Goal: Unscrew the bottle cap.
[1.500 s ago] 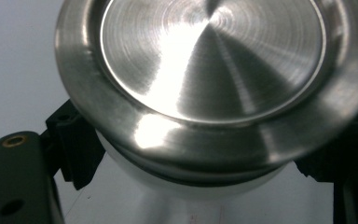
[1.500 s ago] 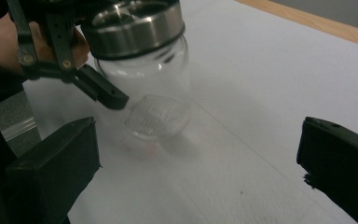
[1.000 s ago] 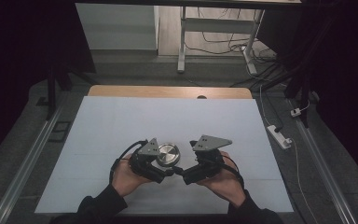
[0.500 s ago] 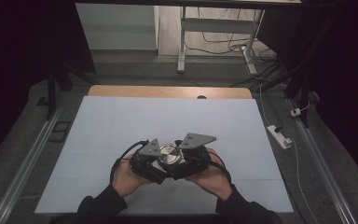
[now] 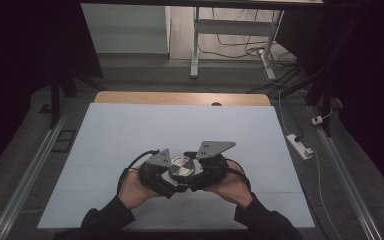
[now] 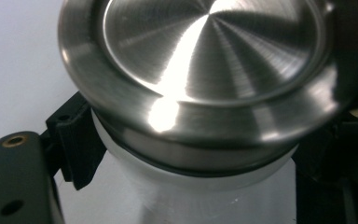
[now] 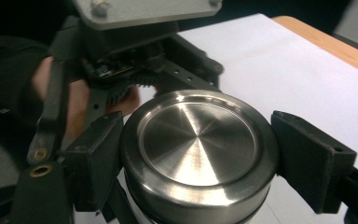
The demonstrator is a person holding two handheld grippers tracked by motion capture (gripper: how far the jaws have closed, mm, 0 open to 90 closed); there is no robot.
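Note:
A round container with a brushed steel lid (image 5: pixel 181 167) and a white body (image 6: pixel 191 191) is held just above the white table sheet (image 5: pixel 180 130) near its front edge. From the left, my left gripper (image 5: pixel 167 176) is shut on the white body just under the lid (image 6: pixel 205 70). My right gripper (image 5: pixel 198 172) comes from the right; its jaws have just been closing and its pads (image 7: pixel 307 158) now press both sides of the lid (image 7: pixel 198 140). The left gripper's body (image 7: pixel 135 60) sits close behind the lid in the right gripper view.
The white sheet covers a wooden table whose bare edge (image 5: pixel 180 98) shows at the far side. A white power strip (image 5: pixel 298 145) lies on the floor to the right. A desk frame (image 5: pixel 195 40) and cables stand beyond the table.
The right gripper moved left from beside the container and closed on the steel lid. The left gripper kept its hold and stayed in place.

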